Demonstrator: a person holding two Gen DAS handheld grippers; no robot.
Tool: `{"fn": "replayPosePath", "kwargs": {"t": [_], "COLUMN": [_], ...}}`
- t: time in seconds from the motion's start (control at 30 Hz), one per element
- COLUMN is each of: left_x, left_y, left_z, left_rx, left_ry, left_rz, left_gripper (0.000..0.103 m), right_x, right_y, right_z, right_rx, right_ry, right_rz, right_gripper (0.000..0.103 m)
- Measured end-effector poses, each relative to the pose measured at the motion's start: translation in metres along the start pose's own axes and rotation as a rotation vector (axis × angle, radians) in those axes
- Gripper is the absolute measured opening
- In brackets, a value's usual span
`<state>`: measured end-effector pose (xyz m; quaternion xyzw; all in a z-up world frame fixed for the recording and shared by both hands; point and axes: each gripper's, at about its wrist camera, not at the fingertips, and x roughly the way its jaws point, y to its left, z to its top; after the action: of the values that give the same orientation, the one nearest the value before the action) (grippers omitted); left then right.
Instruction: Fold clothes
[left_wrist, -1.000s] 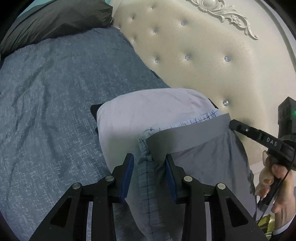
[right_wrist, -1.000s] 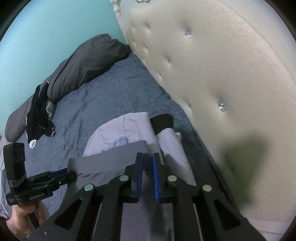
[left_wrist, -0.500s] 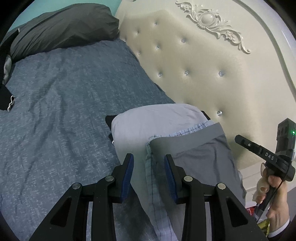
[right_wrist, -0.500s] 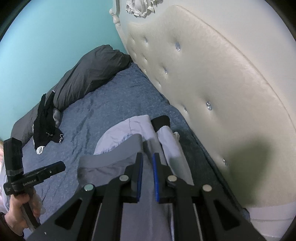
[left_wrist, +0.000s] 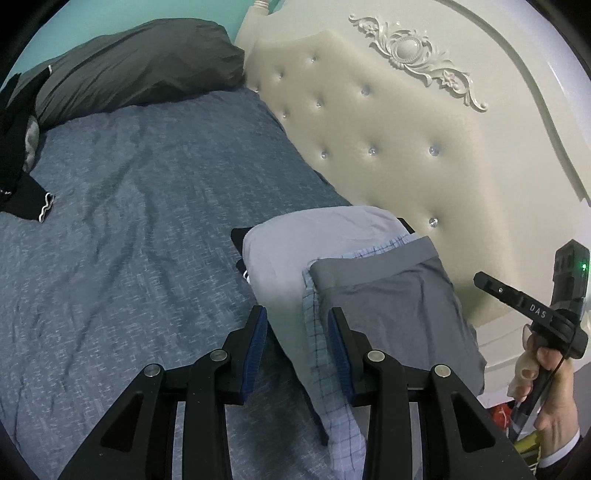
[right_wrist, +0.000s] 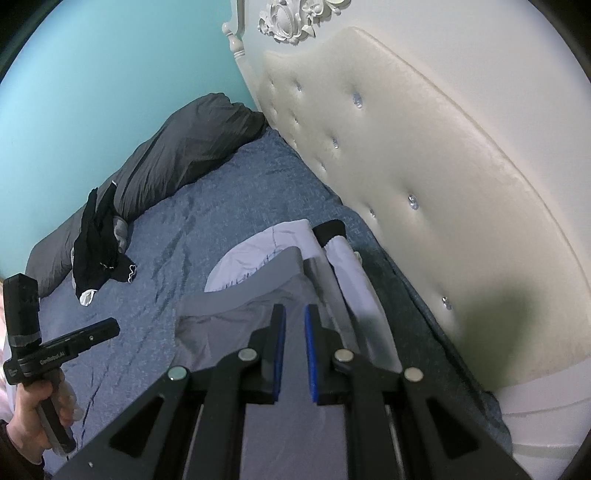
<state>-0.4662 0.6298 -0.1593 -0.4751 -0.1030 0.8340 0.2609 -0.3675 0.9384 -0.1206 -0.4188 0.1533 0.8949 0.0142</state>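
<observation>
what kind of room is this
Most likely a bedroom: a cream tufted headboard, a blue-grey bedsheet over a mattress, and a dark grey pillow against a teal wall.

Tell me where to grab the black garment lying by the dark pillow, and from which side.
Grip the black garment at its loose cuff end with the white trim, which lies flat on the blue sheet. Come from the open sheet side, since its other end is draped against the dark pillow.
</observation>
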Motion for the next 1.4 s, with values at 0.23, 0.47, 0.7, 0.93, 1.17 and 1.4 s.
{"fn": "replayPosePath", "kwargs": {"t": [0.23, 0.47, 0.7, 0.93, 1.17, 1.4], "left_x": [-0.021, -0.044, -0.070, -0.105, -0.137, -0.161], "left_y": [-0.004, -0.007, -0.010, -0.009, -0.005, -0.004], "left_z": [-0.008, -0.016, -0.029, -0.042, -0.054, -0.072], "left_rx": [0.030, 0.062, 0.081, 0.098, 0.108, 0.114], "left_ry": [-0.014, -0.035, -0.049, -0.082, -0.114, -0.115], "left_rz": [0.013, 0.022, 0.017, 0.023, 0.034, 0.013], "left_gripper": [0.037, 0.038, 0.038, 0.038, 0.039, 0.041], "right_x": [-0.010, -0.028, -0.046, -0.065, -0.084, -0.100], "right_y": [0.011, 0.030, 0.051, 0.075, 0.102, 0.118], "right_z": [-0.008, -0.020, -0.038, -0.052, -0.068, -0.091], "right_rx": [-0.004, -0.010, -0.002, -0.001, -0.024, -0.001], "right_ry": [-0.006, -0.035, -0.071, -0.106, -0.126, -0.122], "right_rz": [-0.006, -0.022, -0.028, -0.025, -0.068, -0.061], "right_gripper": [0.010, 0.010, 0.010, 0.010, 0.010, 0.010]}}
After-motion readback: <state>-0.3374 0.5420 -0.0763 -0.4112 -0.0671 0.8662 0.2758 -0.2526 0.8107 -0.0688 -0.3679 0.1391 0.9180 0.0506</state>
